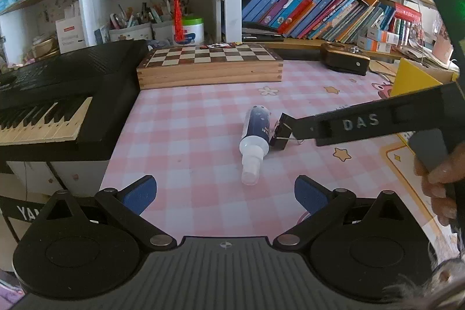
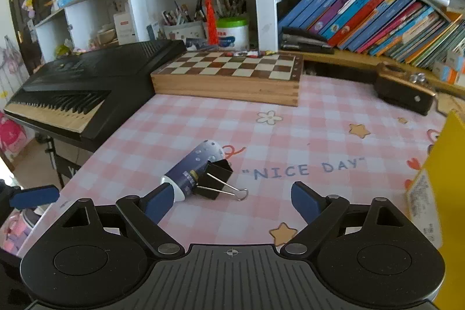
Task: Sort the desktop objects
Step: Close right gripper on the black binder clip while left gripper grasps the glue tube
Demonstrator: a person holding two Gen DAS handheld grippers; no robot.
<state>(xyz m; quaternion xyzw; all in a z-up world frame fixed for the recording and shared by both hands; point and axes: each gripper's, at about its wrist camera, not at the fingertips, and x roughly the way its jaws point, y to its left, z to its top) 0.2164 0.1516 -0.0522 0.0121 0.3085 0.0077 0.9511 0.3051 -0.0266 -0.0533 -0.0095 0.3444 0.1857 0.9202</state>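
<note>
Left gripper (image 1: 225,195): jaws spread wide, blue pads well apart, nothing between them; it hangs above the pink checked table mat (image 1: 186,118), short of the spray bottle (image 1: 255,135). Right gripper (image 2: 229,201): jaws likewise spread wide and holding nothing. Its left pad (image 2: 158,204) sits just in front of the bottle's white cap end; contact cannot be determined. The spray bottle lies on its side at mid-mat. The black binder clip (image 2: 218,179) lies against the bottle's side, wire handles pointing toward the right gripper. Behind them stand a wooden chessboard box (image 2: 229,77) and a black keyboard (image 2: 78,89). A yellow box (image 2: 444,173) stands at the mat's right edge.
</note>
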